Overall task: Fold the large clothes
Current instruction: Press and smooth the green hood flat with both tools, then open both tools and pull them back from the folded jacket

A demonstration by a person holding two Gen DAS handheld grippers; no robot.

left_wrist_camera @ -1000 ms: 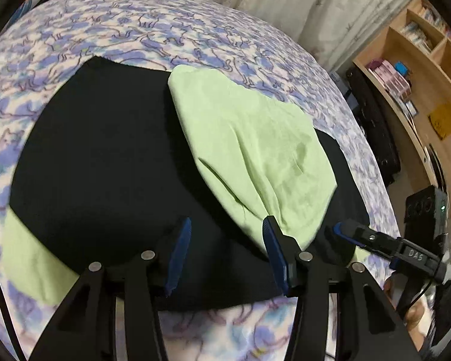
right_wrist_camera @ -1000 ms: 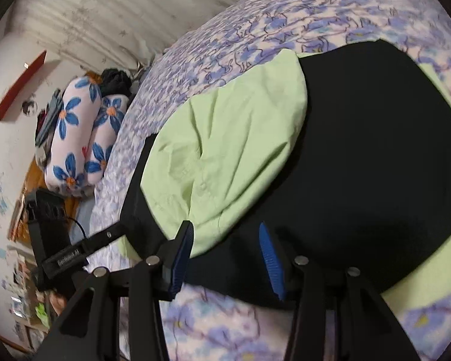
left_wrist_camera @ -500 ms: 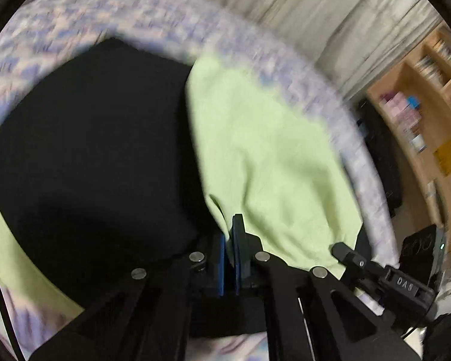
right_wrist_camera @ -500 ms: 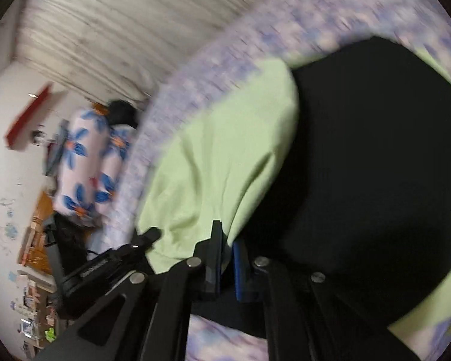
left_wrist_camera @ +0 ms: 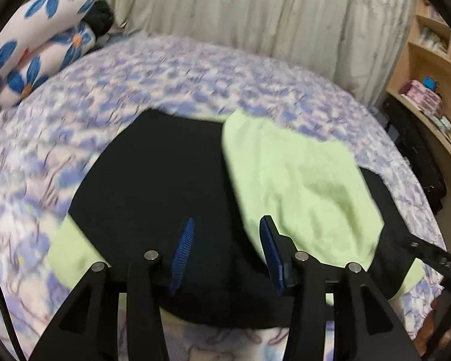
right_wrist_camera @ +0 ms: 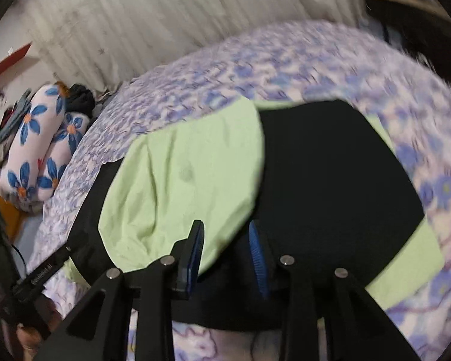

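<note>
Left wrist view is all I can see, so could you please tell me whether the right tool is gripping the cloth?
Observer: No. The right tool has just been opening. Its pads press on nothing, and the near corner of the green flap shows through the gap.
Operator: Thank you. Is that flap clean?
Observer: It has a small dark spot near its middle.
Operator: Is there anything past the pillows?
Observer: A red ledge on the wall, above them in the picture.
</note>
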